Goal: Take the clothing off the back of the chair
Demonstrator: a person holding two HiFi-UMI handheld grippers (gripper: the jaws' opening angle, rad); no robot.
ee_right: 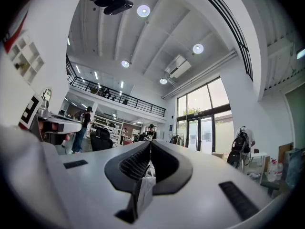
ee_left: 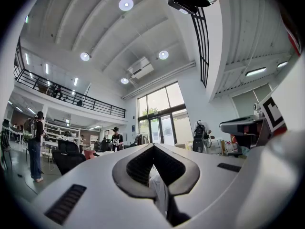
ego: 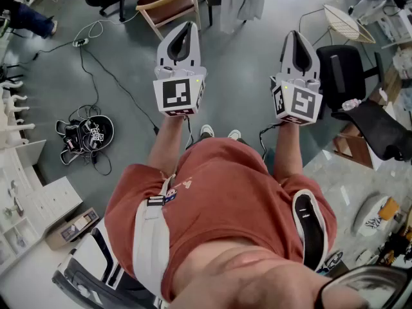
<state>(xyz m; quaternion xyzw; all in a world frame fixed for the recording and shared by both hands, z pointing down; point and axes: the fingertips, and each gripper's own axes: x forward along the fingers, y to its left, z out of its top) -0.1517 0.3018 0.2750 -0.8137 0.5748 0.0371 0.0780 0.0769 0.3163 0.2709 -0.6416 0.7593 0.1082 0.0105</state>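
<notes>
You stand on the grey floor (ego: 129, 76) with both tools held out in front of you, side by side and apart from each other. Your left tool (ego: 182, 29) has its jaws pressed together at the tips, with nothing pinched between them; the left gripper view shows the tips (ee_left: 153, 146) meeting. Your right tool (ego: 297, 36) is closed in the same way and is empty too, its tips (ee_right: 150, 142) touching in the right gripper view.

The clothing (ego: 242, 2), a pale grey garment, hangs over the back of a dark chair ahead of you, beyond both tools and between their lines, well apart from either. A wooden chair (ego: 168, 5) stands just to its left. A black office chair (ego: 341, 69) stands to the right of your right tool, and a tangle of cables (ego: 87, 134) lies on the floor to your left.
</notes>
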